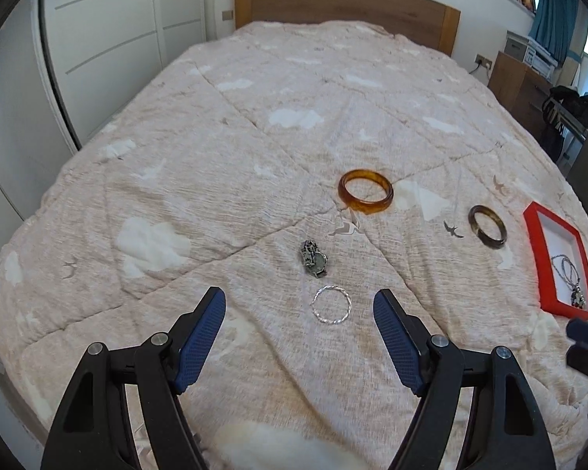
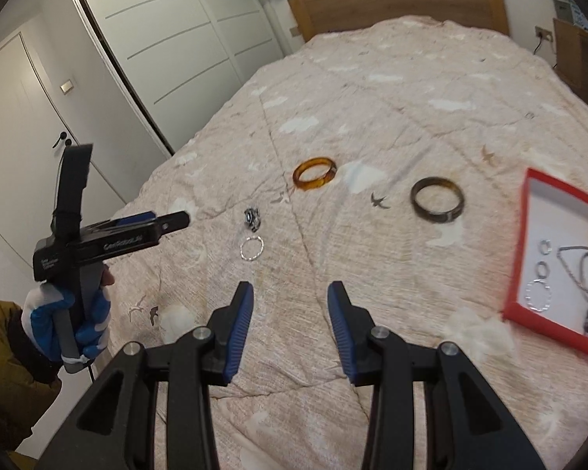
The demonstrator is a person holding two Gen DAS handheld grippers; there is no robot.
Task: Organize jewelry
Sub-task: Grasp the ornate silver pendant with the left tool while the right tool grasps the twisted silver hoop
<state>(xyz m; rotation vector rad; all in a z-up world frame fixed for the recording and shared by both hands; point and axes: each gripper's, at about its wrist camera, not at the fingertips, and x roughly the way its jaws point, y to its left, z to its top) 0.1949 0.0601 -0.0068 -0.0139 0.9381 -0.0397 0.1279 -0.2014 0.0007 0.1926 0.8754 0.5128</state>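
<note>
Jewelry lies spread on a beige bedspread [image 1: 176, 149]. An amber bangle [image 1: 365, 193] [image 2: 314, 177] sits mid-bed, a dark brown bangle [image 1: 487, 232] [image 2: 437, 199] to its right. Nearer are a small silver and black trinket [image 1: 314, 259] [image 2: 252, 219] and a thin silver ring-shaped bracelet [image 1: 331, 304] [image 2: 251, 248]. My left gripper [image 1: 300, 305] [image 2: 176, 219] is open, its fingers standing either side of the silver bracelet and short of it. My right gripper [image 2: 290, 293] is open and empty over bare bedspread. A red tray [image 1: 534, 235] [image 2: 518, 258] at the right holds necklaces and silver rings.
A wooden headboard [image 1: 345, 4] closes the far end of the bed. White wardrobe doors [image 2: 168, 39] run along the left. A wooden cabinet [image 1: 521, 86] stands at the right. A gloved hand [image 2: 64, 313] and a brown sleeve [image 2: 0, 352] show at lower left in the right wrist view.
</note>
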